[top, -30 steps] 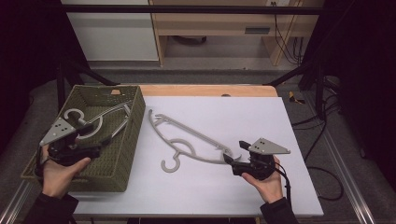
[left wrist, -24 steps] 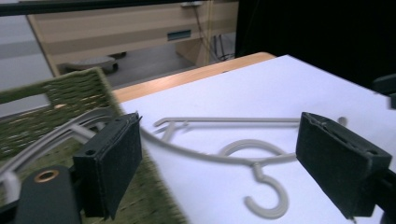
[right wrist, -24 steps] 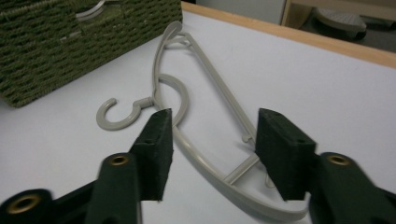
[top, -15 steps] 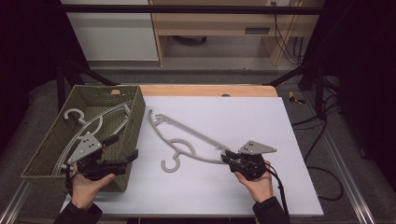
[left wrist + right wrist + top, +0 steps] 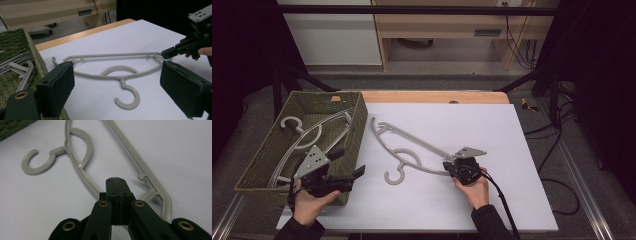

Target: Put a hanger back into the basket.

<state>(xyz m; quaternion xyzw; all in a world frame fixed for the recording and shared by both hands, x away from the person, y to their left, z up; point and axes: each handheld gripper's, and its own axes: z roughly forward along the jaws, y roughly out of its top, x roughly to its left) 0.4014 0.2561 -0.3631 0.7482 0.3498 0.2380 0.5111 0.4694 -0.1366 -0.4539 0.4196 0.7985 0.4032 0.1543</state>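
Right gripper view: right gripper (image 5: 116, 180) jaws just closed, pressed together above the hanger (image 5: 82, 173), nothing between

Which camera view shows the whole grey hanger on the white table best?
The left gripper view: the hanger lies complete, hook towards the camera. The high view shows it whole but small. The right gripper view shows its hook and one end, partly hidden.

no readable text, no labels, no brands, no numbers, no signs
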